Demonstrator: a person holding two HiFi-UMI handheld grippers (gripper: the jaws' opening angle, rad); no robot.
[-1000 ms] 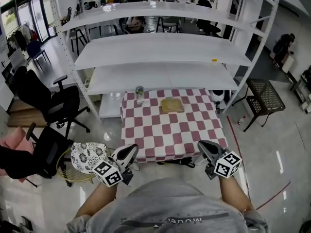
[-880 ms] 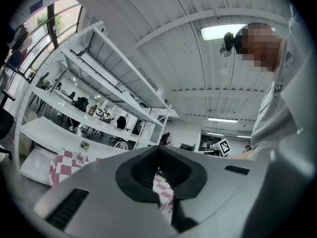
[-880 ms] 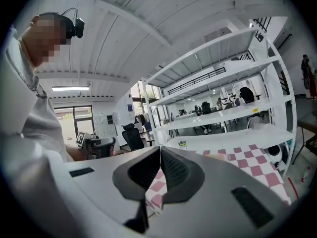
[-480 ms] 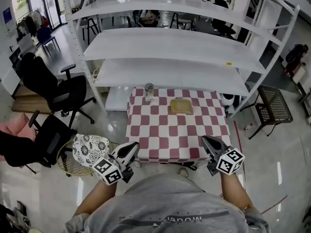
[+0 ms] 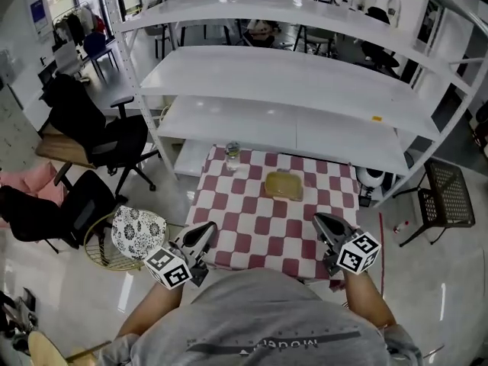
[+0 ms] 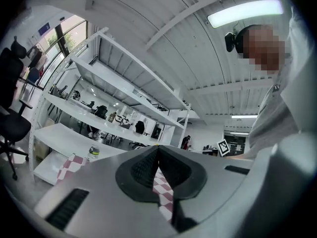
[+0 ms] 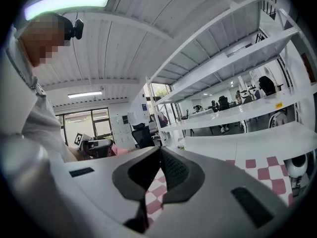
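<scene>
A small table with a red-and-white checked cloth (image 5: 259, 227) stands in front of me. On its far left part is a clear bottle (image 5: 232, 156); a flat tan block (image 5: 284, 184) lies at the far middle. My left gripper (image 5: 204, 232) hangs at the table's near left corner, jaws pressed together with nothing between them. My right gripper (image 5: 322, 223) is over the near right edge, also shut and empty. In the left gripper view the bottle (image 6: 93, 152) and the cloth (image 6: 69, 163) show past the shut jaws. The right gripper view shows the cloth (image 7: 257, 171) beyond its closed jaws.
A tall white shelf rack (image 5: 282, 75) rises behind the table. Black office chairs (image 5: 99, 139) and a patterned round stool (image 5: 137, 231) stand to the left. A dark mesh side table (image 5: 448, 193) sits at the right. Glossy floor surrounds everything.
The view has shifted: table and shelves slid slightly right and down in the head view. Both grippers stay shut, held at the table's near edge.
</scene>
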